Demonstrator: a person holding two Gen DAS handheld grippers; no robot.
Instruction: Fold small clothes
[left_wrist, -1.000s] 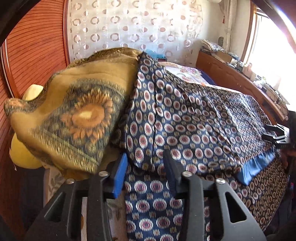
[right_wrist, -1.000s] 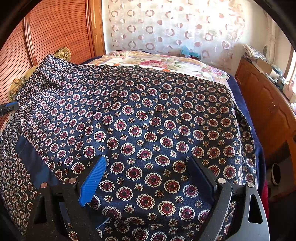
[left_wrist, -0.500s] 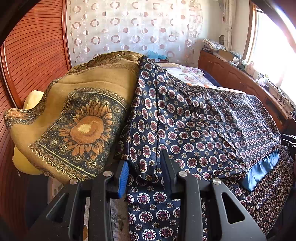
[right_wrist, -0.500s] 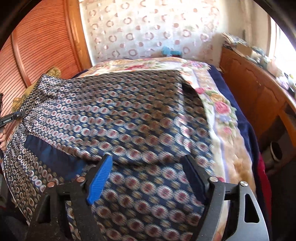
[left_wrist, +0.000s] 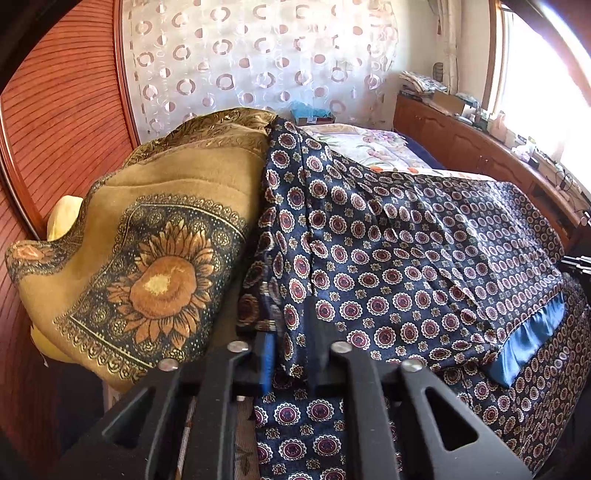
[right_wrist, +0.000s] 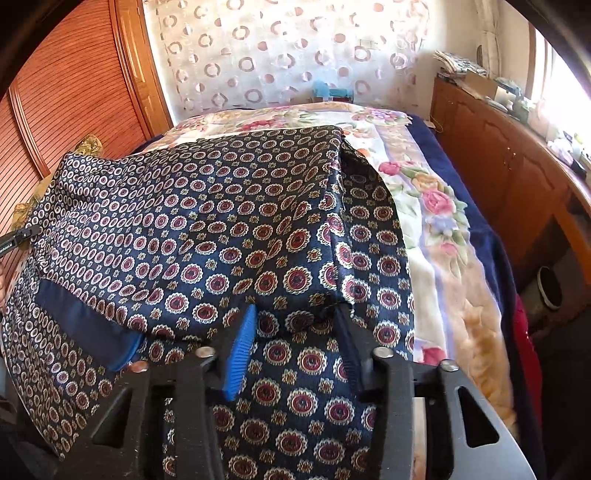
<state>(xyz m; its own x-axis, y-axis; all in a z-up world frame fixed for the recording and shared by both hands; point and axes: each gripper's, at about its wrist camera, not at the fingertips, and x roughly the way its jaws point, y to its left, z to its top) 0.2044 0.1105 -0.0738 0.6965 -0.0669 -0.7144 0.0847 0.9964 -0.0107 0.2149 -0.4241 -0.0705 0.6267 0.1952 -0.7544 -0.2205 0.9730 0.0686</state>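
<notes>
A navy garment with red and white medallions lies spread across the bed, with a plain blue satin band along one edge; it also fills the right wrist view. My left gripper is shut on a bunched fold of the garment at its left edge. My right gripper has its jaws narrowed around a folded edge of the garment, with cloth between them, still a little apart. The other gripper's tip shows at the far left of the right wrist view.
A tan sunflower-print blanket is piled to the left against a wooden wardrobe. A floral bedspread lies under the garment. A wooden cabinet with clutter runs along the right under a window.
The left gripper closed onto the garment's left fold. The right gripper's jaws narrowed onto the garment and the right side of the cloth folded inward, uncovering the floral bedspread.
</notes>
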